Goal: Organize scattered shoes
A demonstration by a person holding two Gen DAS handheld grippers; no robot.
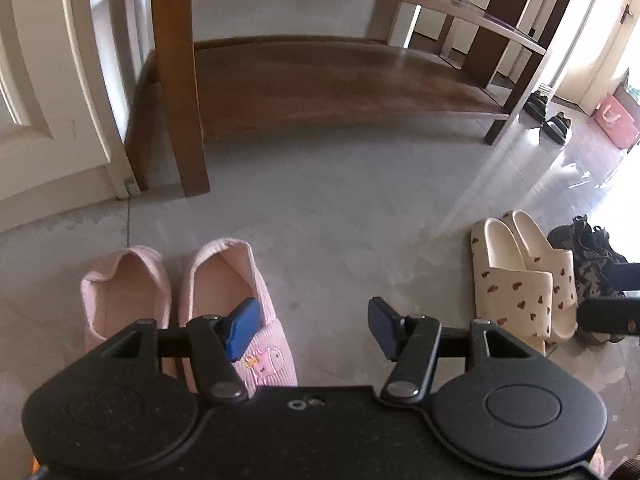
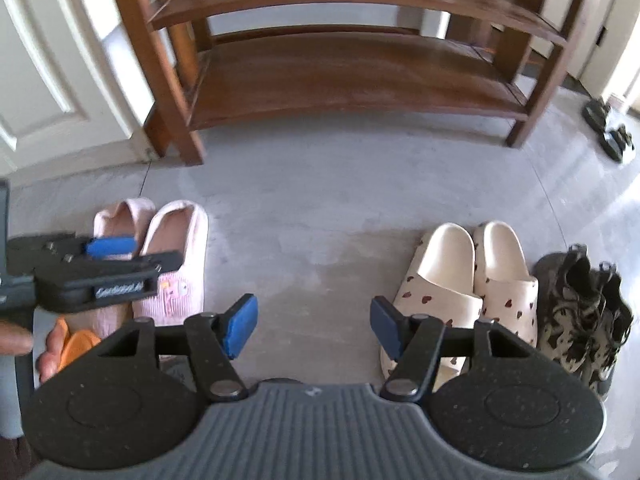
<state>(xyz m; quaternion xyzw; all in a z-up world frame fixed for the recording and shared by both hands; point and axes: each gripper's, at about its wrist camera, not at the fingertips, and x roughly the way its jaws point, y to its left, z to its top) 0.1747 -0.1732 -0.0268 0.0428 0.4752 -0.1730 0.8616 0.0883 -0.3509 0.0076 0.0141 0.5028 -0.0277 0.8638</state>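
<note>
My left gripper hangs released above the floor, nothing between its blue pads. The pink slippers lie side by side just left of it, long axes running toward the wooden shoe rack, heels nearest the rack. My right gripper is also empty and wide. The heart-print slides and camouflage sneakers lie parallel, heels rackward. Lettering on the left gripper's side is unreadable.

Daylight glares from the right; fisheye edges bend, slightly soft.
</note>
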